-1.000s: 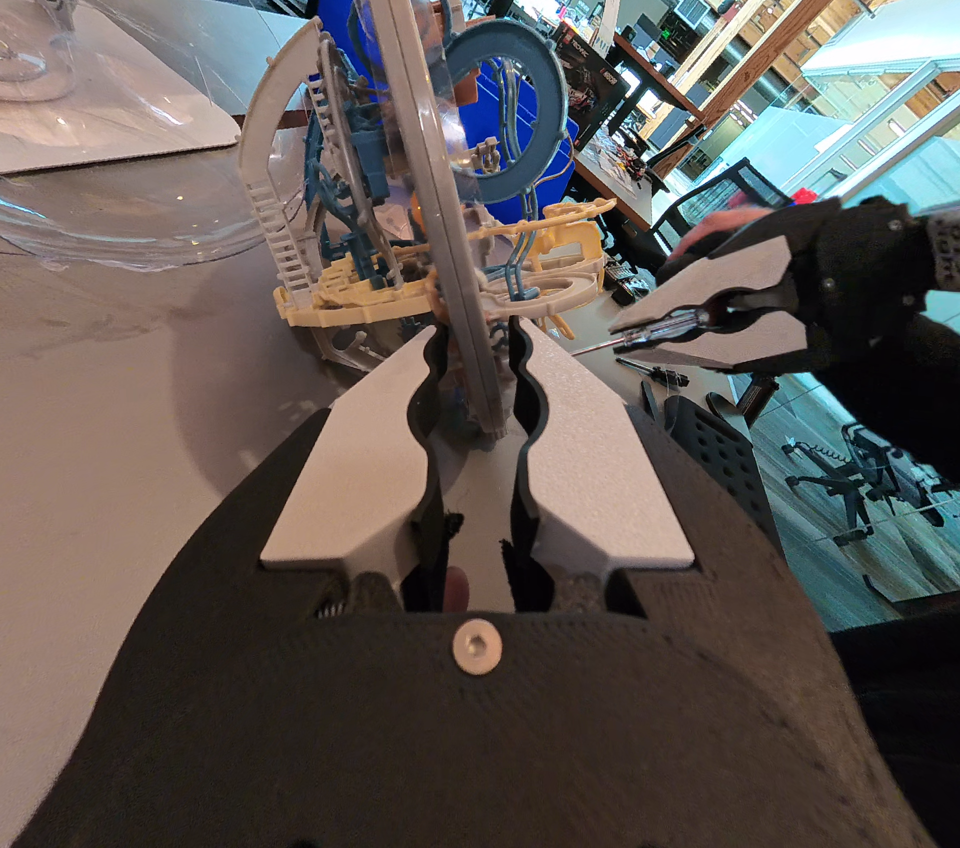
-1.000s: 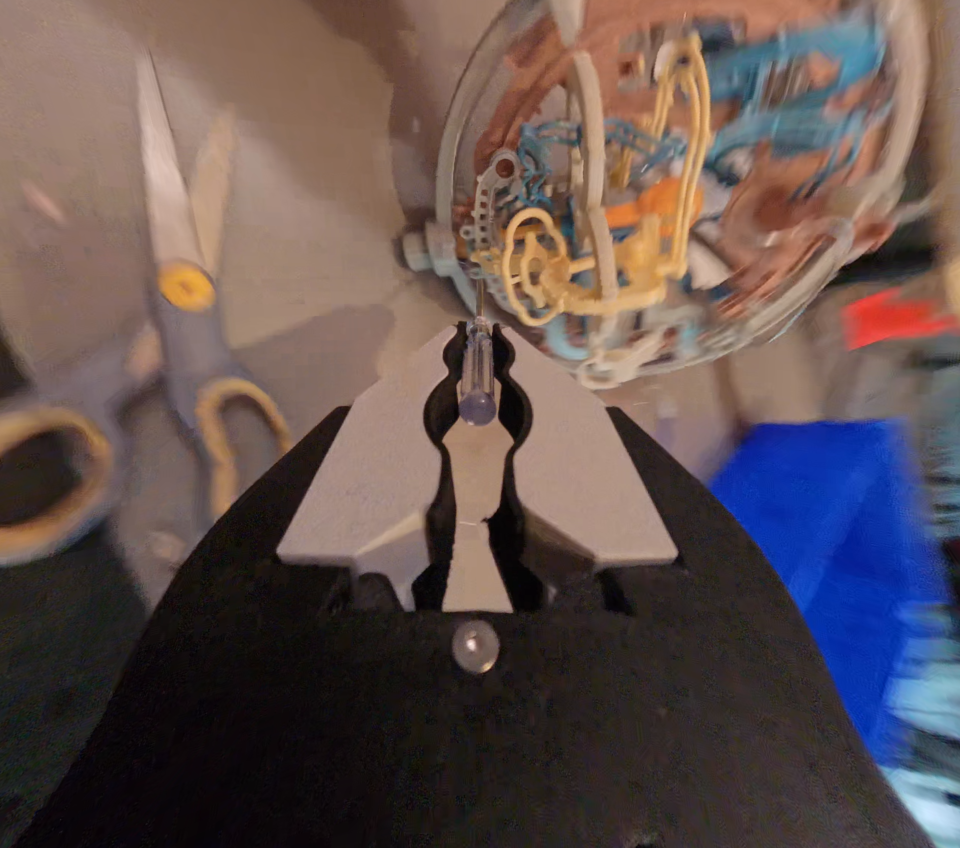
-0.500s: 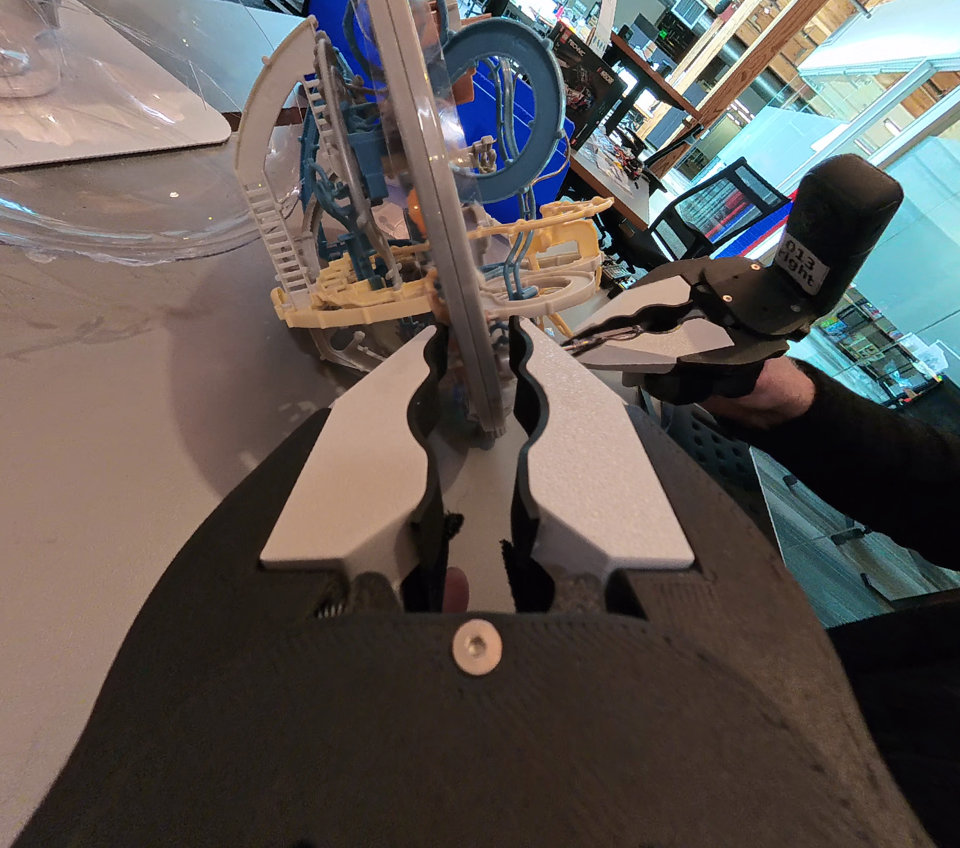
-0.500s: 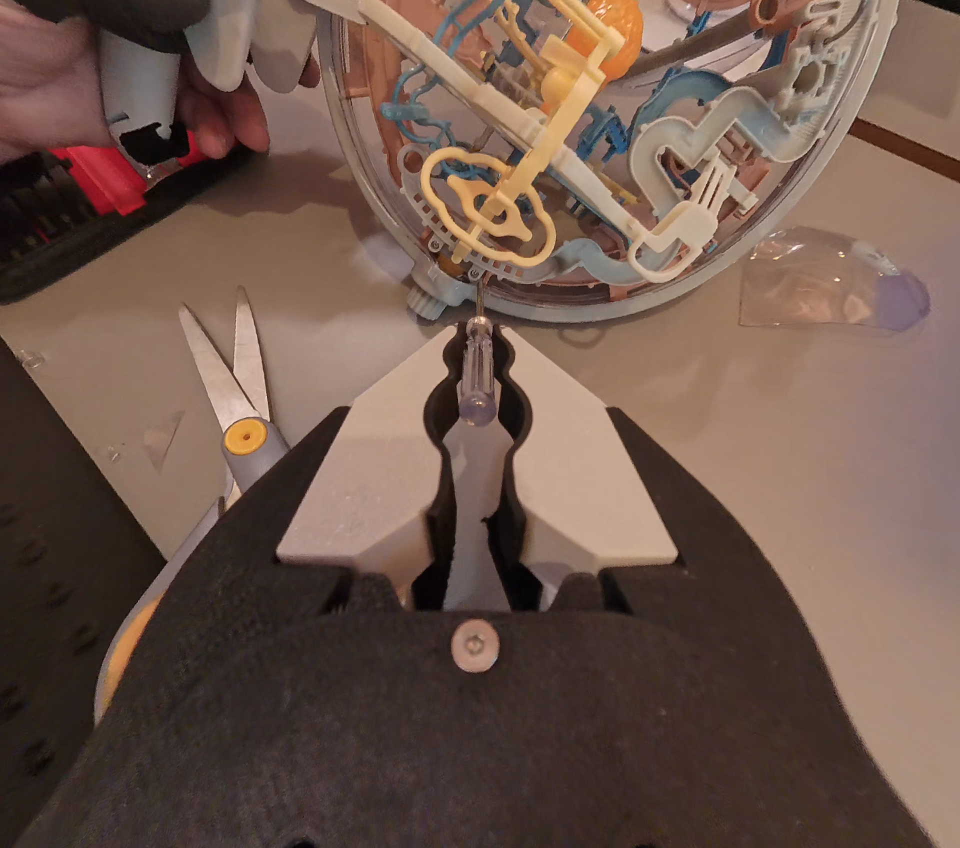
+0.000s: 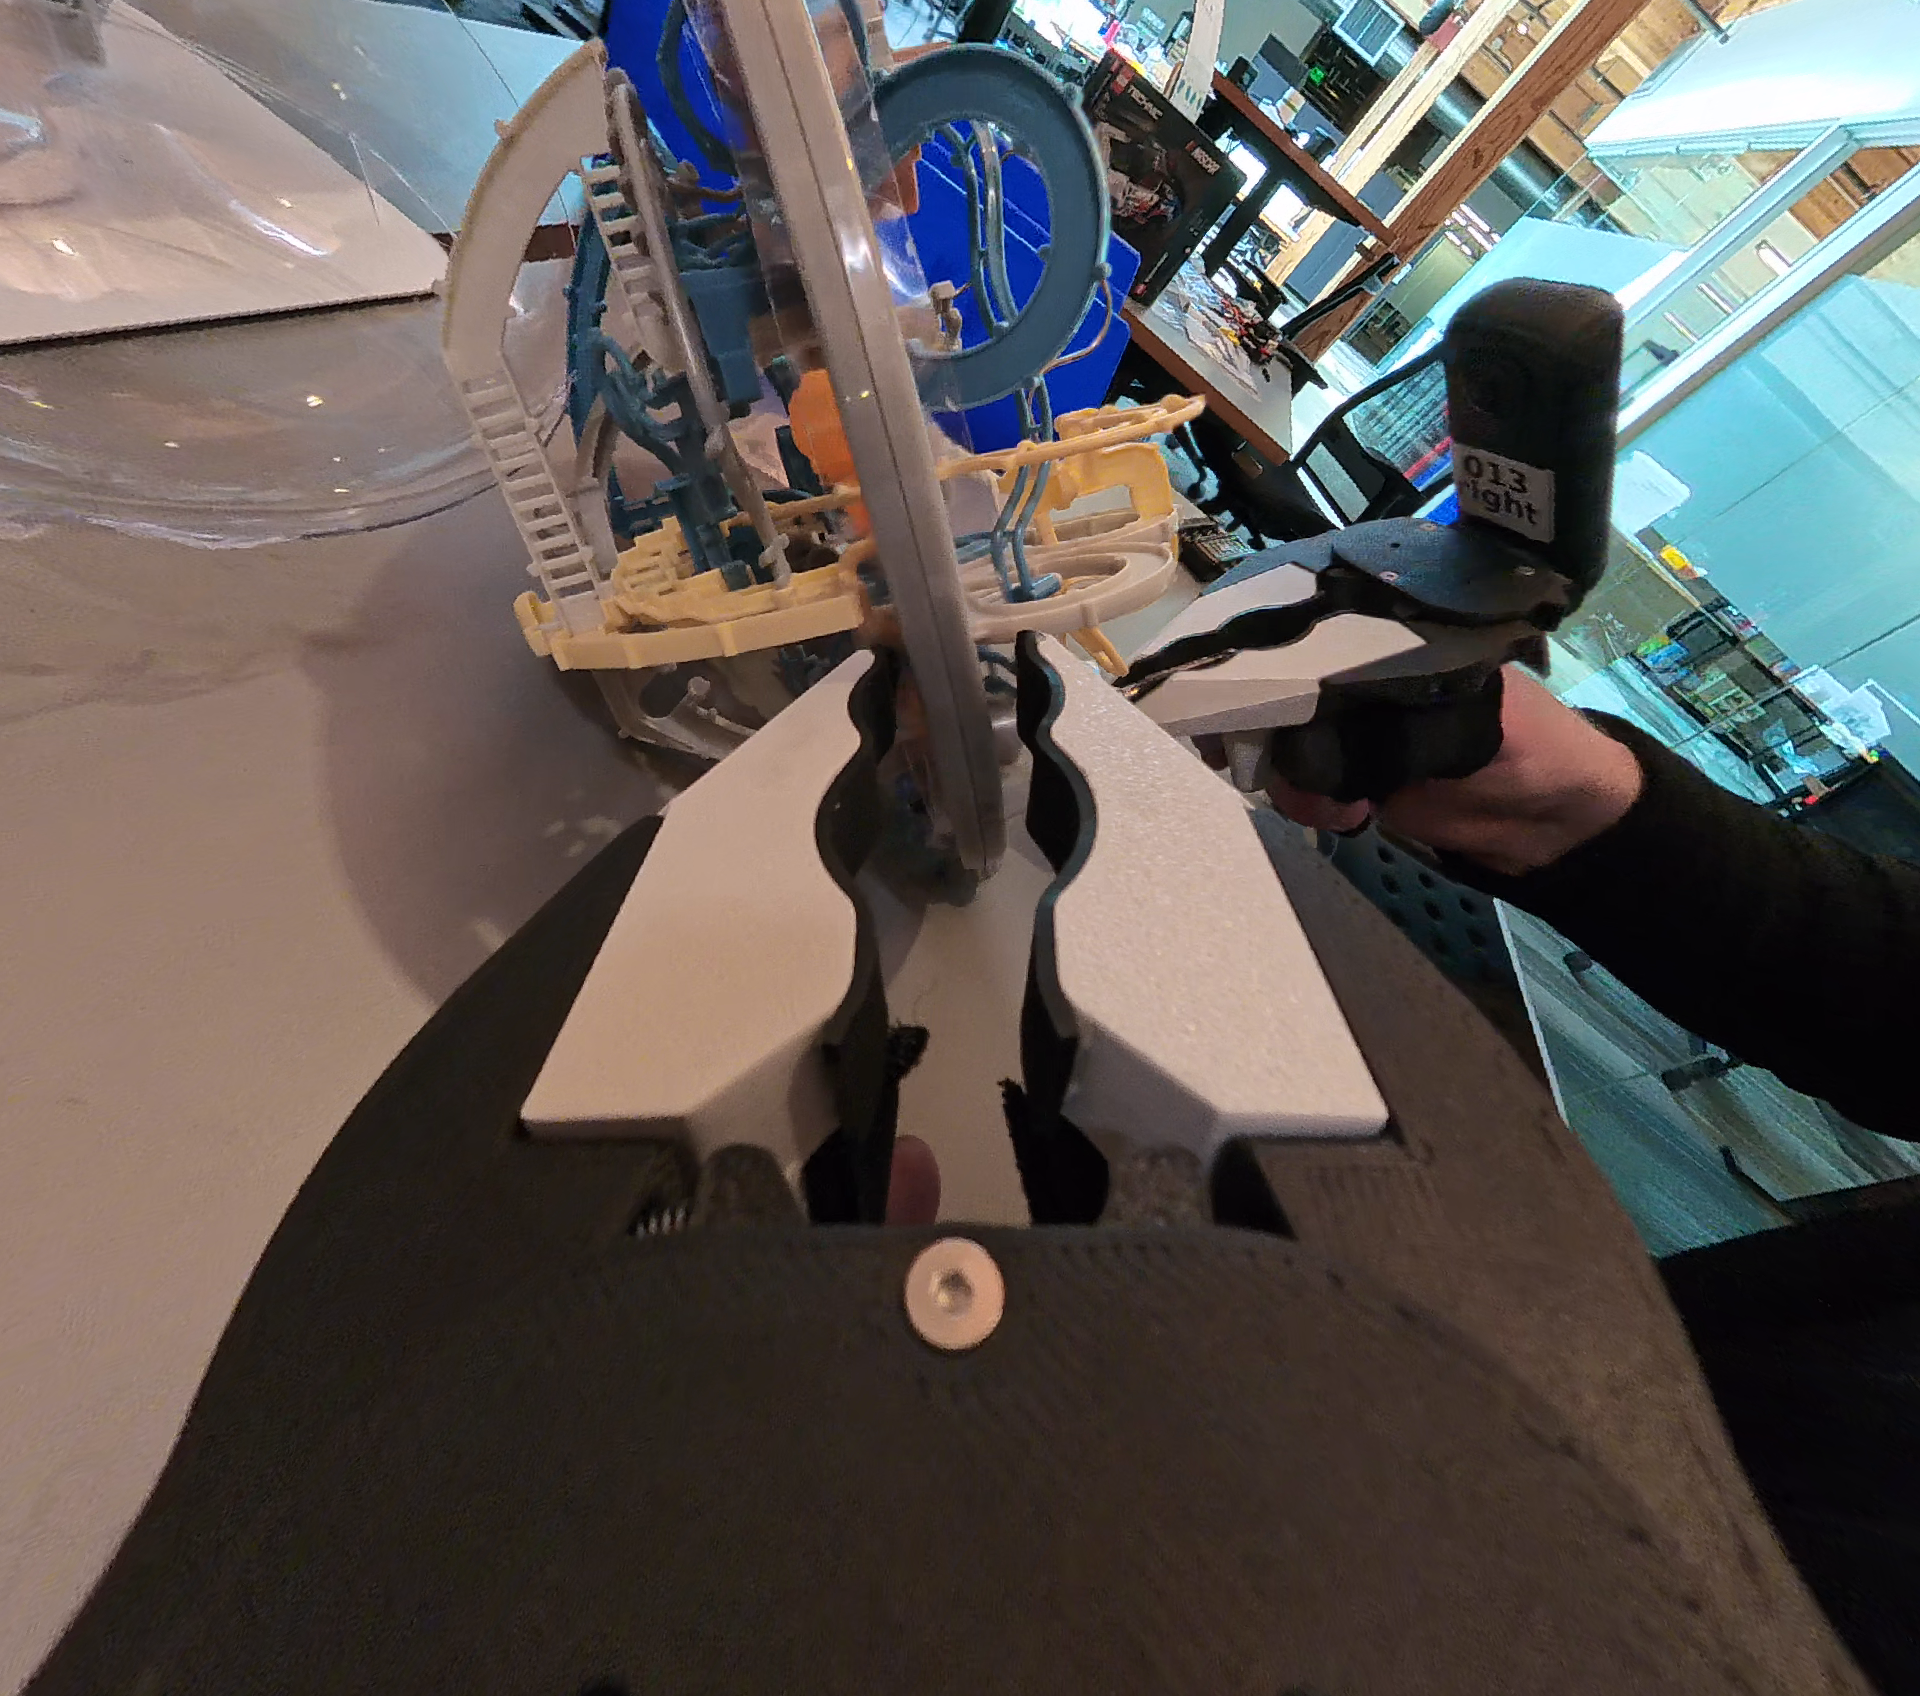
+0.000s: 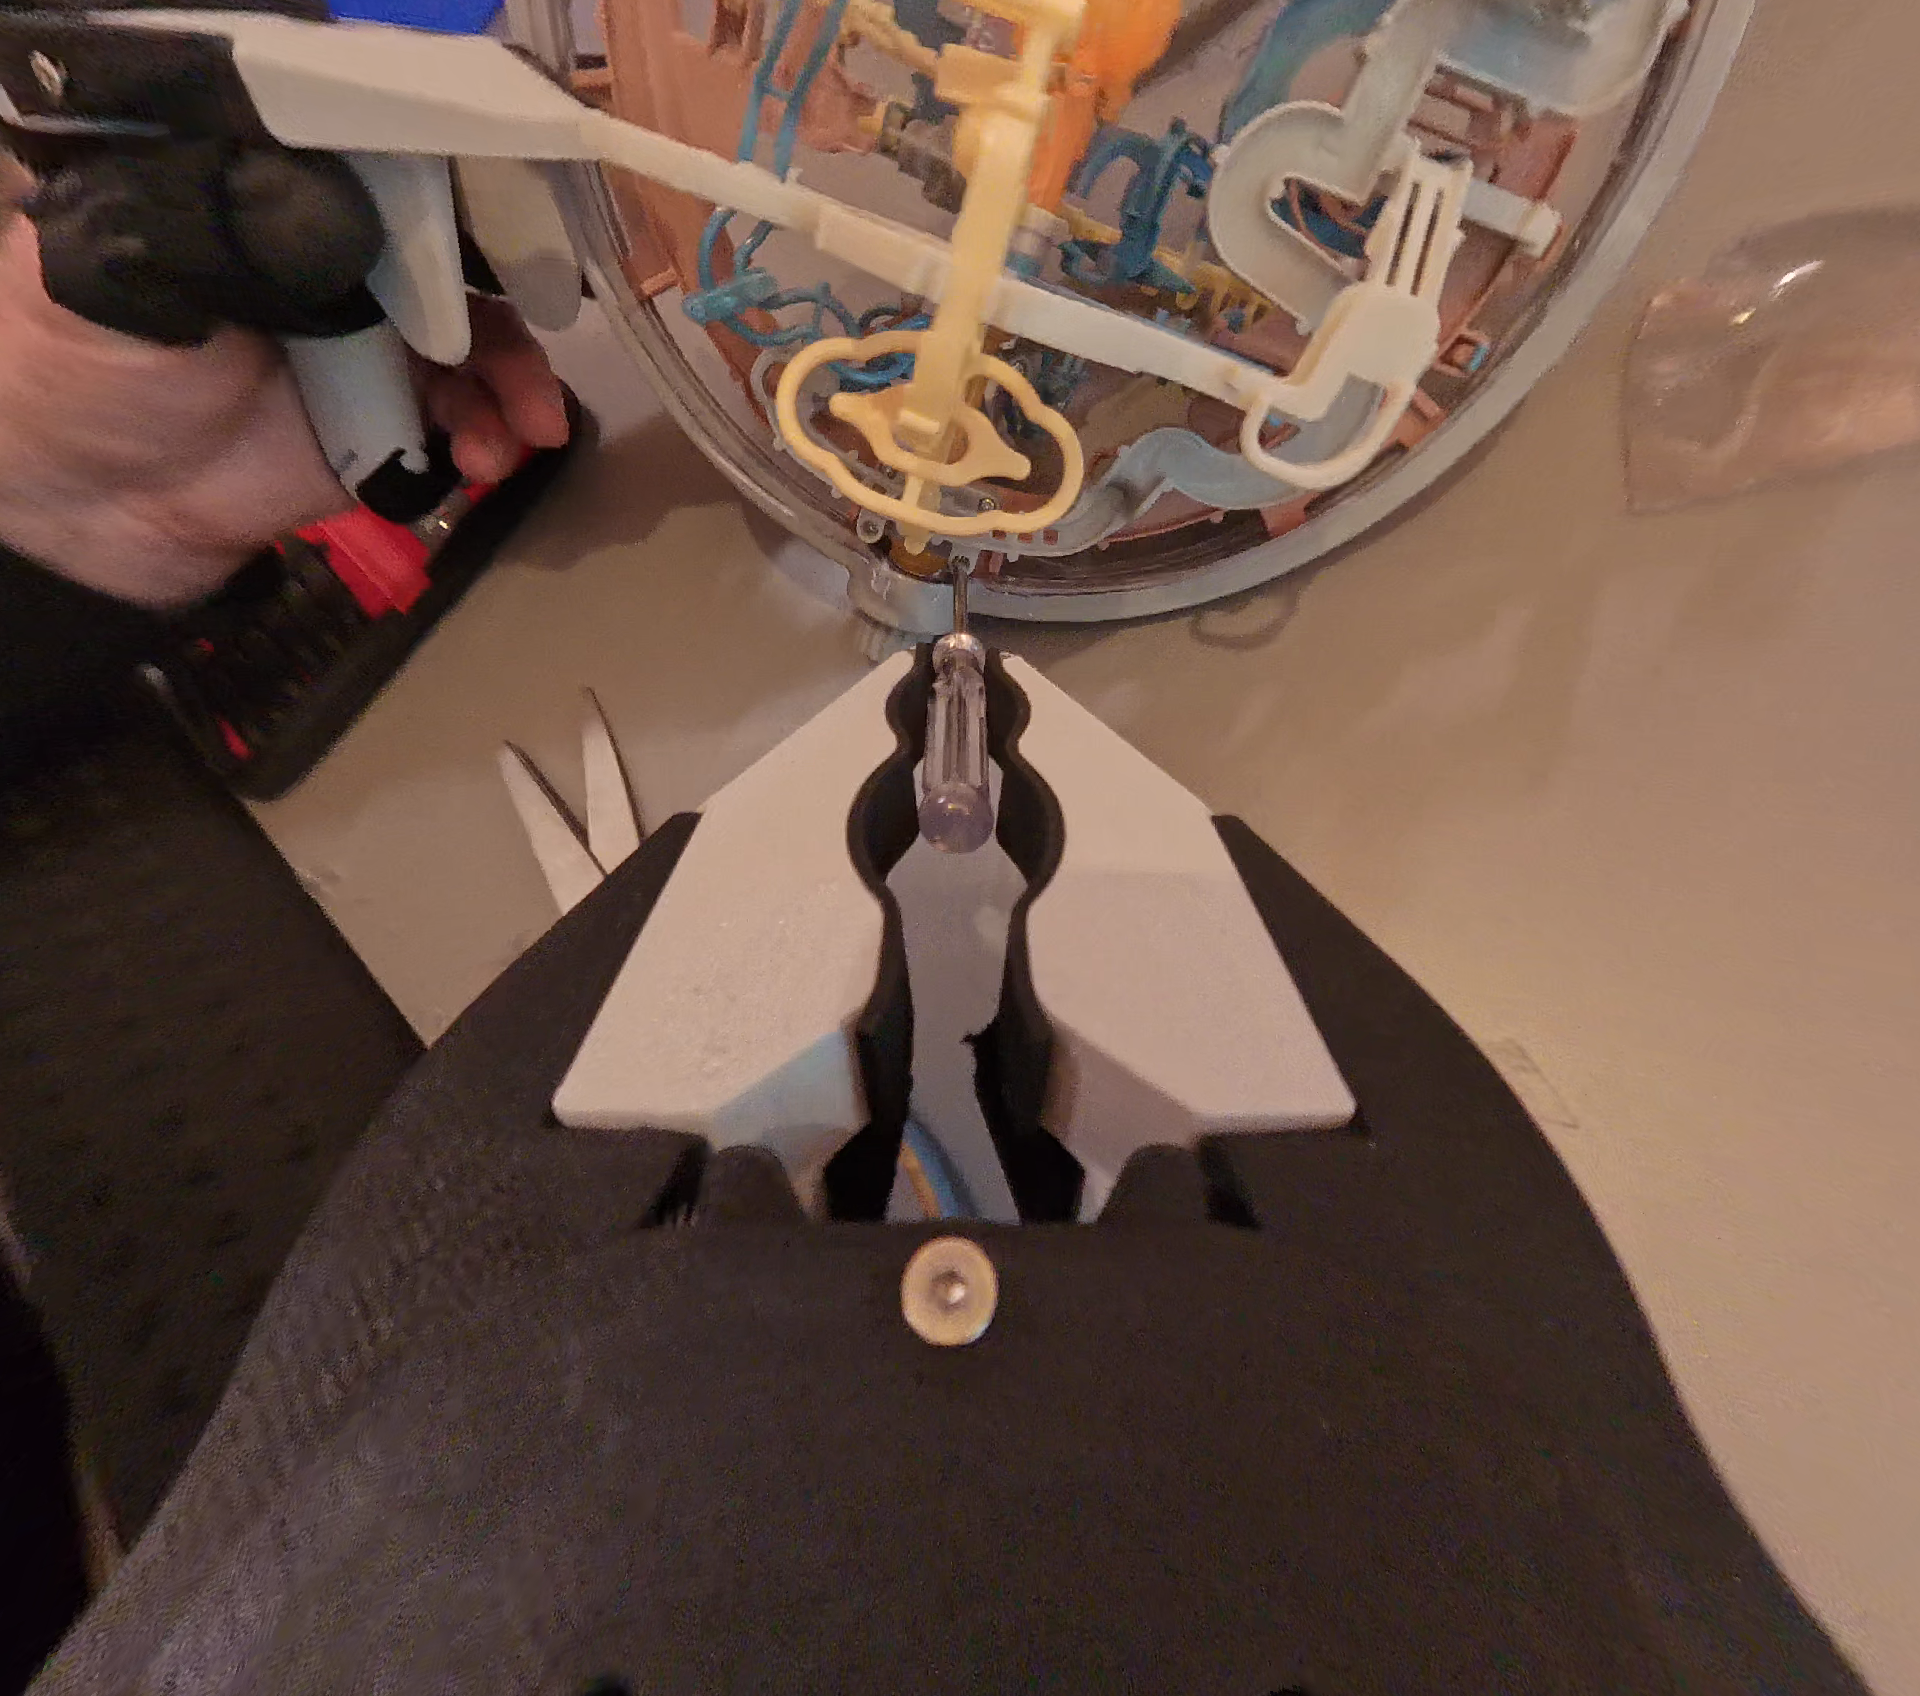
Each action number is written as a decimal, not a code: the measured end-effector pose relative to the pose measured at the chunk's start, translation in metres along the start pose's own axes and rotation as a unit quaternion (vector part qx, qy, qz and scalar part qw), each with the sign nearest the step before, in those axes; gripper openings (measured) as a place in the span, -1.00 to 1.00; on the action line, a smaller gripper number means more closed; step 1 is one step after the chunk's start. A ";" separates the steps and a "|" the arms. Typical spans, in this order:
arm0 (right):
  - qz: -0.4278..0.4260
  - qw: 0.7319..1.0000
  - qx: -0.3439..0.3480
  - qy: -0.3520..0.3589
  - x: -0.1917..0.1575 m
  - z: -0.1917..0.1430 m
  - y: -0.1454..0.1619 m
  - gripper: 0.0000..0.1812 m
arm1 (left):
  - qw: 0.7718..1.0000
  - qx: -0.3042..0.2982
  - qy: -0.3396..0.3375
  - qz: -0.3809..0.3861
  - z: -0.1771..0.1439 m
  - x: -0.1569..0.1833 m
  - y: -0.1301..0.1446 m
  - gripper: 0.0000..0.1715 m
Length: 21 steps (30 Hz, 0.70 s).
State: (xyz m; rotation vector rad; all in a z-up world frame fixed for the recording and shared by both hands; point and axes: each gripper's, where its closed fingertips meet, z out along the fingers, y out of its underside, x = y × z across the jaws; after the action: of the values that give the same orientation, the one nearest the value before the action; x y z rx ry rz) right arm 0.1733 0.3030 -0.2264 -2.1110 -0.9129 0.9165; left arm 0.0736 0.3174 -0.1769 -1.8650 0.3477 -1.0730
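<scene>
Maze ball [image 6: 1143, 192]: stands upright on the grey table [image 5: 260, 815], clear hard shell, grey equator rim, spindly cream, blue and orange tracks inside.
Left gripper [image 5: 951, 773]: clamped on the rim as before, unmoved.
Right gripper [image 6: 956, 711]: closer than a second ago, blur gone, pinching a screwdriver [image 6: 951, 763].
Screwdriver: clear handle, thin steel tip now at the ball's bottom hub.
</scene>
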 end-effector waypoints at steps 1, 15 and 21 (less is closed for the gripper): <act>0.009 1.000 0.001 -0.004 0.000 0.000 0.000 -0.93 | 1.000 0.000 0.000 -0.001 0.000 0.000 0.000 -0.76; -0.337 0.938 -0.071 0.029 -0.002 0.007 -0.007 -0.93 | 1.000 0.003 -0.004 -0.006 -0.003 -0.006 -0.002 -0.76; -0.587 0.802 -0.087 0.062 -0.006 0.008 -0.008 -0.92 | 1.000 0.003 -0.002 -0.005 -0.003 -0.006 -0.002 -0.76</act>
State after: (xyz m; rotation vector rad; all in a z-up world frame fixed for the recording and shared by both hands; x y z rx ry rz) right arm 0.1612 0.3051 -0.2233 -1.2338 -1.9140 0.0214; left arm 0.0670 0.3207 -0.1778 -1.8654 0.3343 -1.0754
